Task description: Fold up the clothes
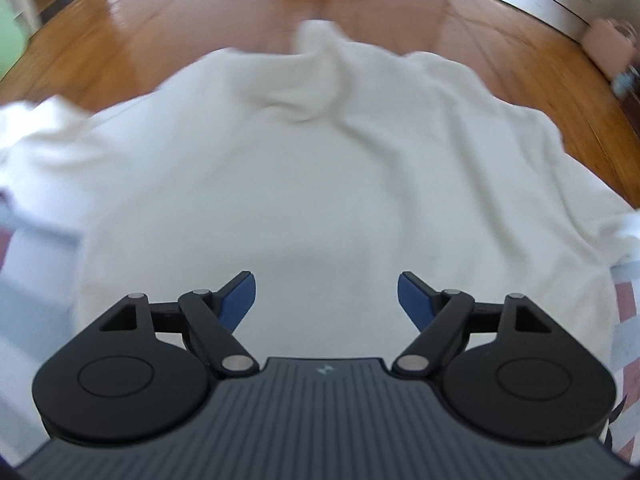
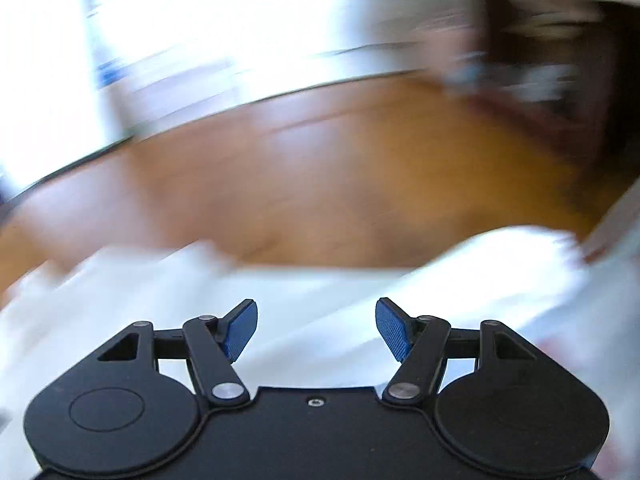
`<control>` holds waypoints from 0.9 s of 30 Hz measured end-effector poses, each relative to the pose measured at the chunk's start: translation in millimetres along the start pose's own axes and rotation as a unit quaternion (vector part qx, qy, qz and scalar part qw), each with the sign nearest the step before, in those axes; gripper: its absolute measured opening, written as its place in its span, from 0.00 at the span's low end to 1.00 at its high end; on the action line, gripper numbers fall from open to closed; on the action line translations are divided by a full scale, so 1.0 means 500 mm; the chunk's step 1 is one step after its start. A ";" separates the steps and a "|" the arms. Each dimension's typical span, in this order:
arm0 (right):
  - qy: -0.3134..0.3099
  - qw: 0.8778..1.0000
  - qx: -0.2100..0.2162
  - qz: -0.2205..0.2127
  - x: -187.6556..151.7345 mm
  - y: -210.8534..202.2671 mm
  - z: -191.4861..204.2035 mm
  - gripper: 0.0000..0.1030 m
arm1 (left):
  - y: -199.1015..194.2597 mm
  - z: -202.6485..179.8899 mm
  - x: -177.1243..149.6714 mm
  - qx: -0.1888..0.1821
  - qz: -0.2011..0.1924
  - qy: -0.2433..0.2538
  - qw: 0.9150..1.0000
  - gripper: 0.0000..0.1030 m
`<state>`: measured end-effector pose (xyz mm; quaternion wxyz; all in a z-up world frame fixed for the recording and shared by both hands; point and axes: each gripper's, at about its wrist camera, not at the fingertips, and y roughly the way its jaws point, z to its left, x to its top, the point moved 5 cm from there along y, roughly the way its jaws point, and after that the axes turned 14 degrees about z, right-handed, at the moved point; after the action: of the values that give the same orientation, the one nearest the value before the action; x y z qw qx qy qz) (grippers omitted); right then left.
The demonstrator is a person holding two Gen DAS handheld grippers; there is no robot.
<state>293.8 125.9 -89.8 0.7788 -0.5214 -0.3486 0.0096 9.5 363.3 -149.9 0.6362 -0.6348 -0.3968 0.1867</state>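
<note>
Presently, taken left to right.

Left gripper (image 1: 326,298): blue-padded fingers (image 1: 239,296) spread apart, released, nothing between them; the gripper hangs above the cloth and points down at it.

White garment (image 1: 320,168): a cream-white top, seemingly a sweatshirt or tee, lying spread over a striped covering (image 1: 626,304) in pale blue, white and dull red. Whether that covering lies on a bed or another support cannot be told. The body panel is fairly flat. A raised ridge of bunched fabric sits at the far middle edge, and loose cloth trails off at both sides, probably the sleeves. Wooden floor (image 1: 168,40) beyond it.

Right gripper (image 2: 316,330): fingers (image 2: 390,330) likewise parted and released, empty, hovering over the near edge of the same white cloth. The picture is heavily smeared, so little else is legible; wooden floor and bright white furniture lie behind.

Step in hand, as judged: between grasps, the garment laid out and neither gripper holding it. No fold is plainly made yet.

Next move calls for: each gripper choosing a fresh hold, most likely an outer edge or sleeve on its own side, pinching only the top layer, and flattening the far ridge before folding over it.
</note>
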 end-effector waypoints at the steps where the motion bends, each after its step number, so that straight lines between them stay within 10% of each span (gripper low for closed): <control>1: -0.035 0.999 0.031 0.016 -0.020 0.009 0.053 0.68 | -0.010 0.030 -0.014 0.006 -0.004 -0.014 1.000 0.76; 10: -0.273 0.937 0.191 0.106 -0.177 0.044 0.493 0.68 | -0.044 0.336 -0.161 0.060 0.024 -0.200 0.978 0.83; 16: -0.374 0.870 0.277 0.164 -0.308 -0.017 0.653 0.68 | 0.009 0.381 -0.263 -0.117 0.118 -0.286 0.944 0.84; 19: -0.435 0.821 0.314 0.196 -0.393 -0.064 0.700 0.68 | -0.001 0.359 -0.286 -0.097 0.119 -0.248 0.956 0.84; 21: -0.469 0.789 0.331 0.219 -0.442 -0.083 0.717 0.68 | -0.006 0.334 -0.286 -0.100 0.098 -0.202 0.969 0.77; 23: -0.495 0.764 0.338 0.239 -0.483 -0.096 0.730 0.68 | -0.006 0.309 -0.274 -0.118 0.093 -0.160 0.976 0.32; 27: -0.514 0.747 0.338 0.254 -0.534 -0.099 0.760 0.69 | -0.022 0.291 -0.256 -0.180 0.062 -0.149 0.970 0.12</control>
<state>-135.9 308.2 -110.5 0.5763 -0.2095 -0.5249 0.5903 -180.4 363.0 -191.2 0.4321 -0.7273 -0.4744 0.2433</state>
